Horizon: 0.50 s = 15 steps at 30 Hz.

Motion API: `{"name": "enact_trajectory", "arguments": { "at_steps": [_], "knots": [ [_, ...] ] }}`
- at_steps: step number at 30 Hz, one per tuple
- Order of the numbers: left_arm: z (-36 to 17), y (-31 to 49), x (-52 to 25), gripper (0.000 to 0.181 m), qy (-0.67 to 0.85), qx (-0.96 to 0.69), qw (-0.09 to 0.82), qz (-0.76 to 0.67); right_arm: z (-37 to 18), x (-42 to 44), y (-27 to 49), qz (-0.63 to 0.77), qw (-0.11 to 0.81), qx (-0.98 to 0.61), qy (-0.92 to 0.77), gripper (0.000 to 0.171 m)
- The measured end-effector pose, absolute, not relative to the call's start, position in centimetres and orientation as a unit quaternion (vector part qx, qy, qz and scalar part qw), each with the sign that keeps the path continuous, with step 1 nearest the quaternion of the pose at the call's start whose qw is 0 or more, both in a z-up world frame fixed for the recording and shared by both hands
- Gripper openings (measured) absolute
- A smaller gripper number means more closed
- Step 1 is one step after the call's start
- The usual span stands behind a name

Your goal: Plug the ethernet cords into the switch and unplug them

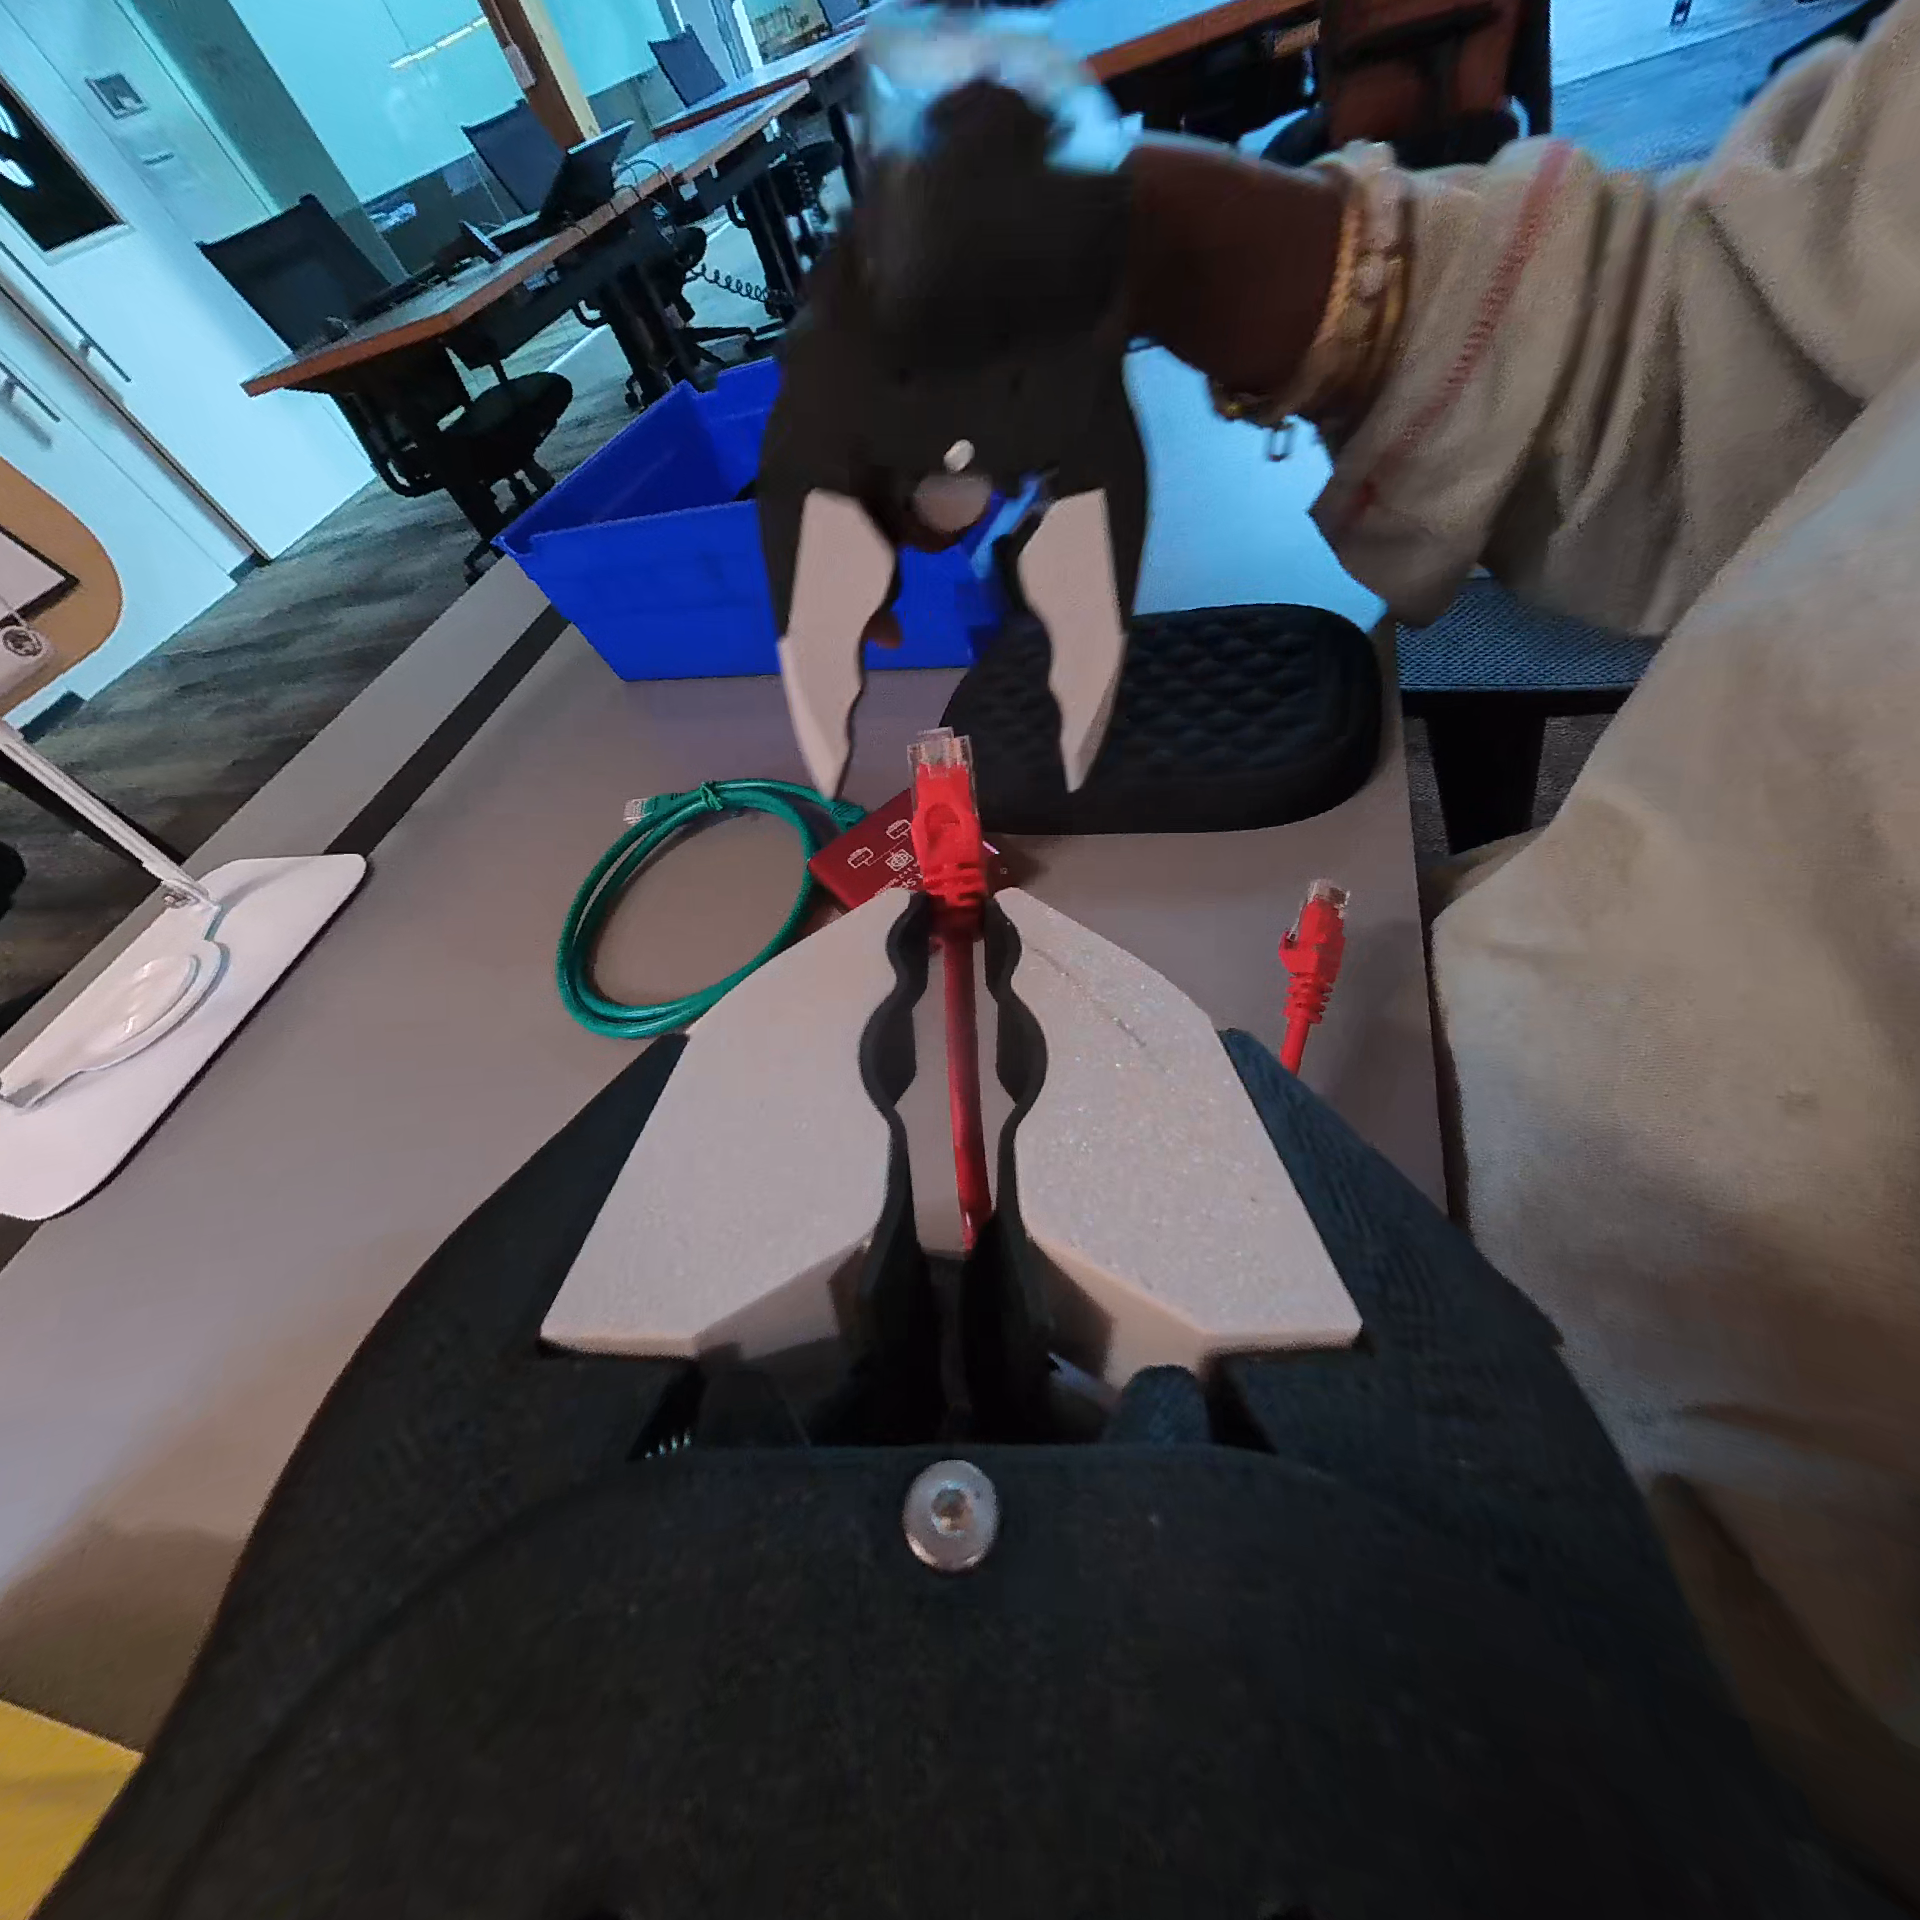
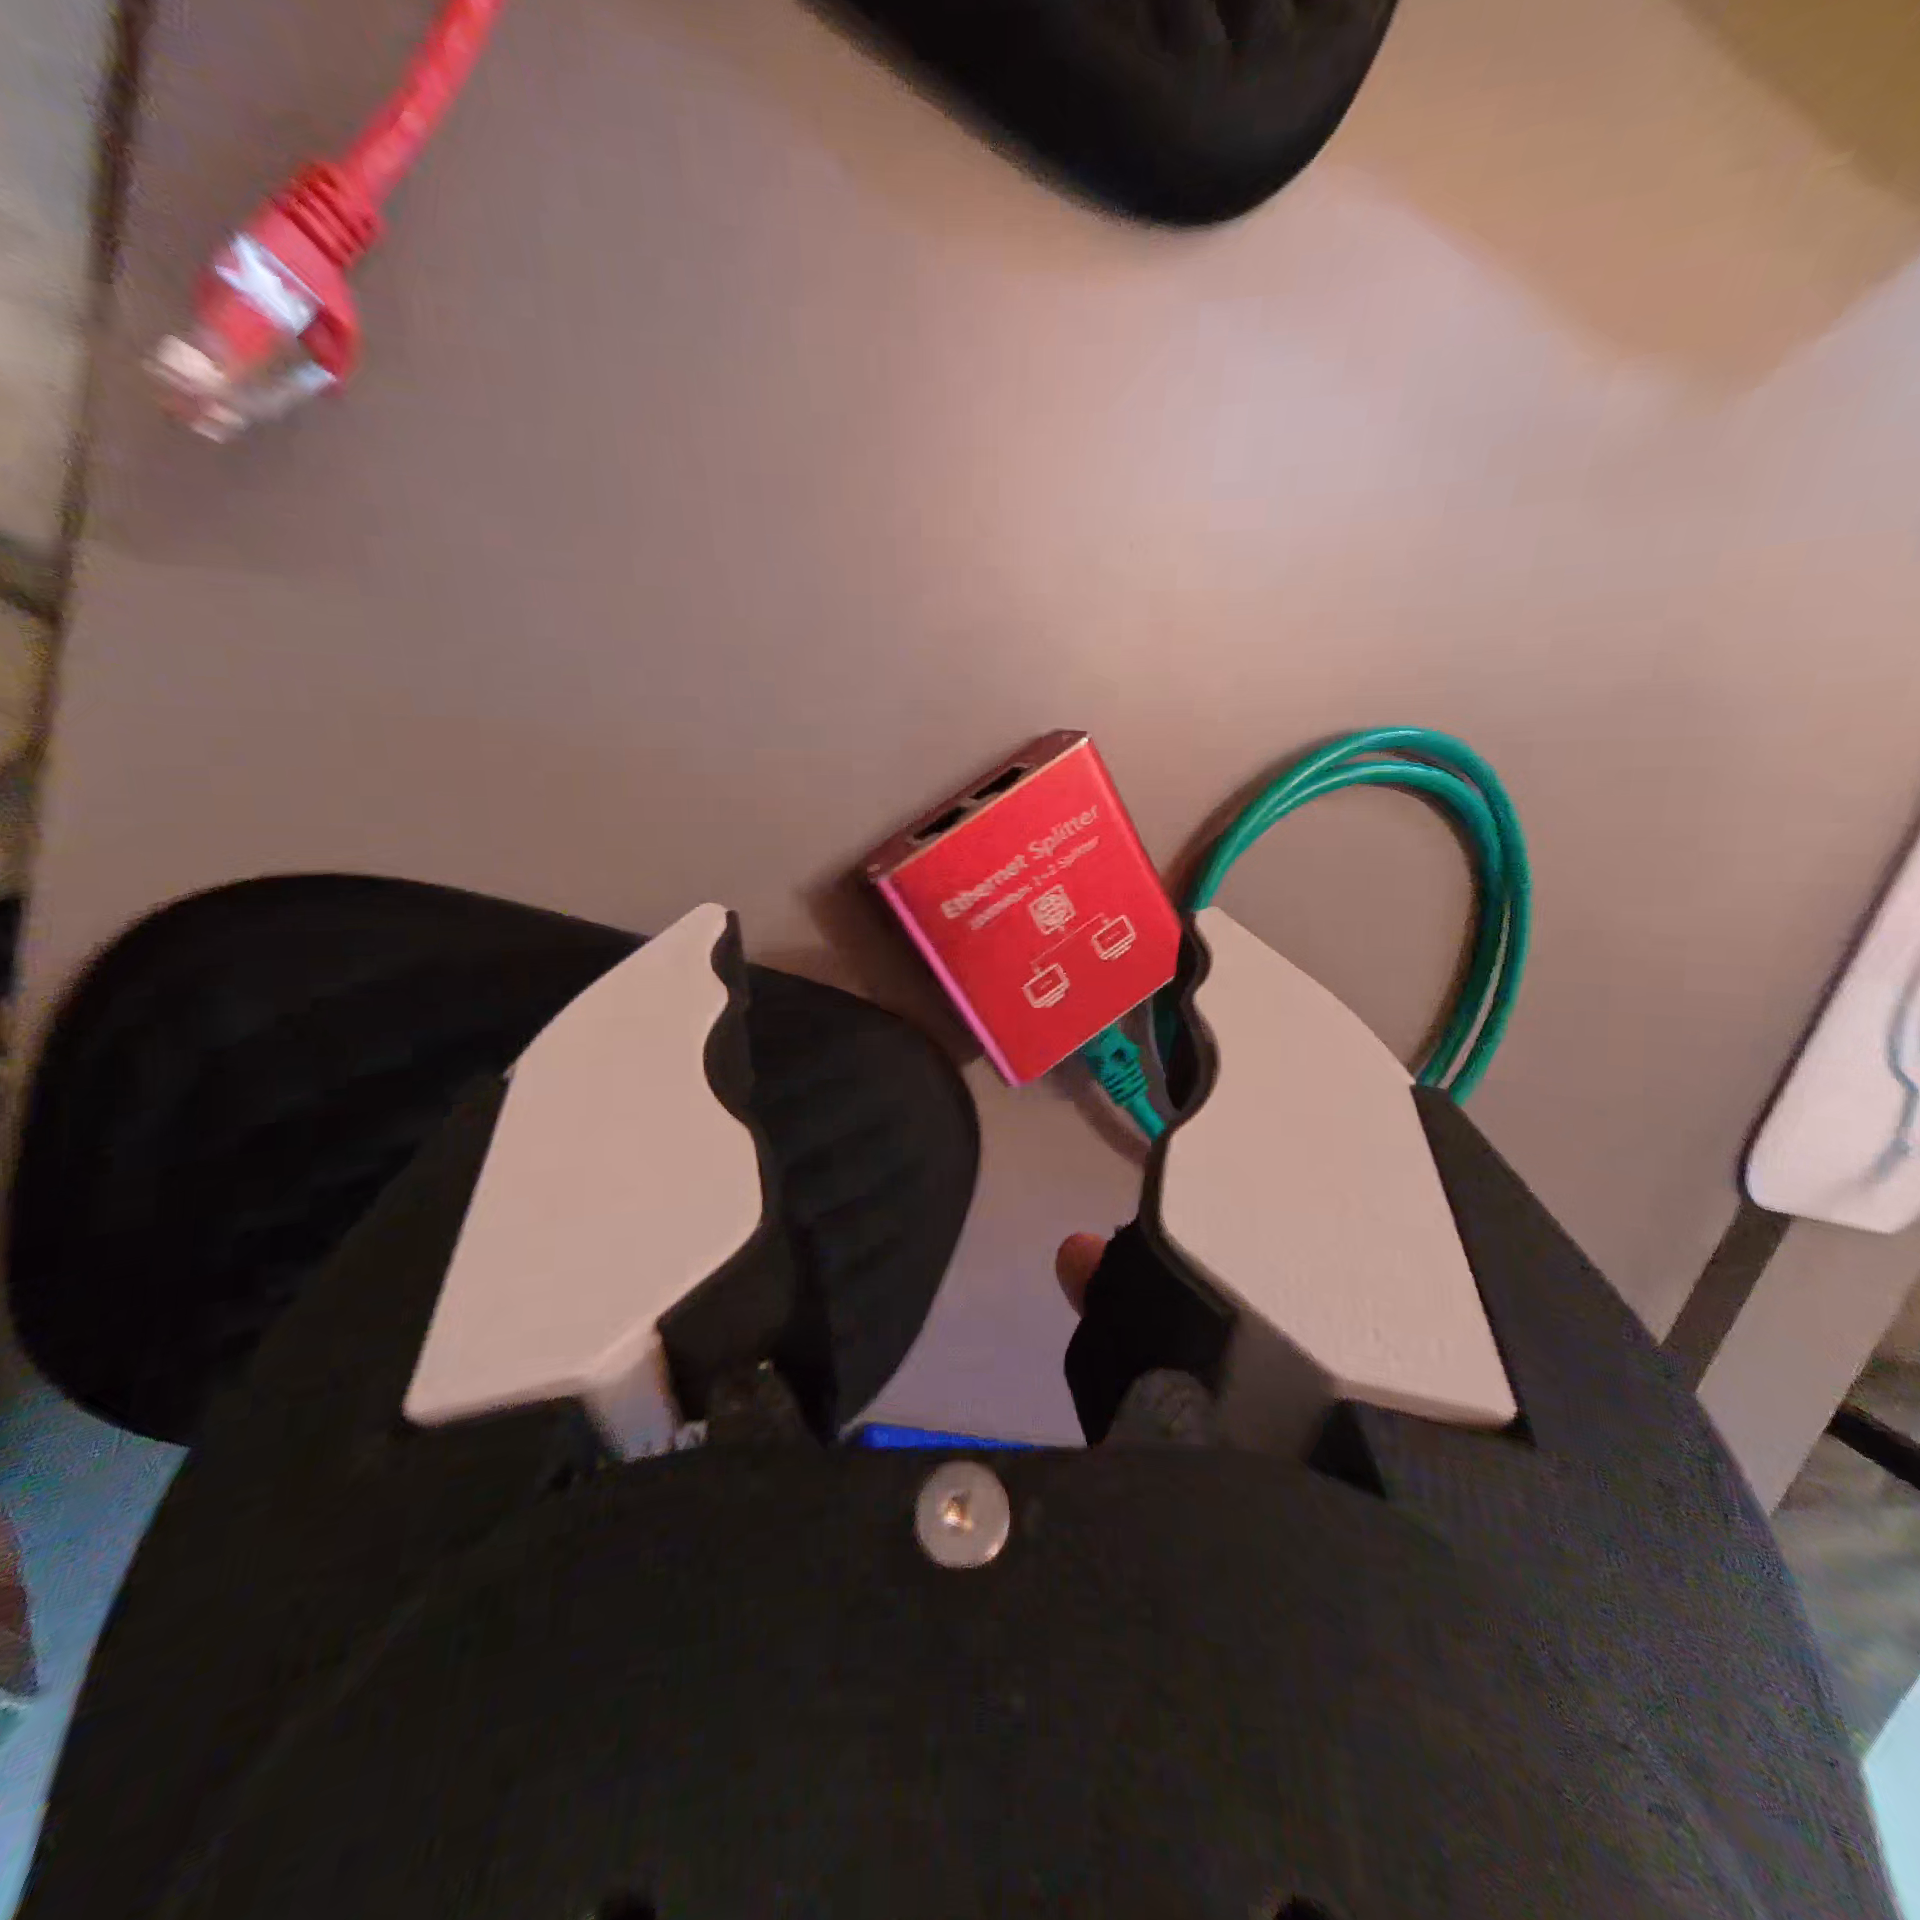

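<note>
Left gripper (image 1: 951, 909) clamps red cord (image 1: 948, 831); right gripper (image 2: 961, 935) gapes over switch (image 2: 1029, 914).

On the table (image 1: 436, 1039), the switch (image 2: 1023, 914) lies between a coiled cord (image 1: 675, 914) on its left and a pad (image 1: 1195, 717) behind and to its right. A bin (image 1: 644, 582) sits behind these. Another cord's plug (image 1: 1314, 951) lies to the right, and a flat stand base (image 1: 156, 997) lies well left.
</note>
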<state>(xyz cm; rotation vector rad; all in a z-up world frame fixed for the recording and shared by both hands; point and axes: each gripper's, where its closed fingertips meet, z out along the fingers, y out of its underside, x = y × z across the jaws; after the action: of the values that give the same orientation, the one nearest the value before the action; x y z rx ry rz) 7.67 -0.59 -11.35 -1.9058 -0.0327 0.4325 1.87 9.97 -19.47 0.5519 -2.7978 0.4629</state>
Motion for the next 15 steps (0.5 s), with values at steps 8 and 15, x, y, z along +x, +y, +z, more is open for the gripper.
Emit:
{"name": "enact_trajectory", "arguments": {
  "at_steps": [8,15],
  "knots": [
    [-11.0,-0.9,7.8,0.010,-0.005,-0.799,0.574,0.182,-24.2,-1.2,10.3,0.055,0.028,0.285,-0.956,0.088],
    [-11.0,-1.5,7.4,0.011,-0.020,-0.794,0.579,0.182,-24.1,-1.2,9.6,0.107,0.009,0.166,-0.980,0.074]
  ]
}}
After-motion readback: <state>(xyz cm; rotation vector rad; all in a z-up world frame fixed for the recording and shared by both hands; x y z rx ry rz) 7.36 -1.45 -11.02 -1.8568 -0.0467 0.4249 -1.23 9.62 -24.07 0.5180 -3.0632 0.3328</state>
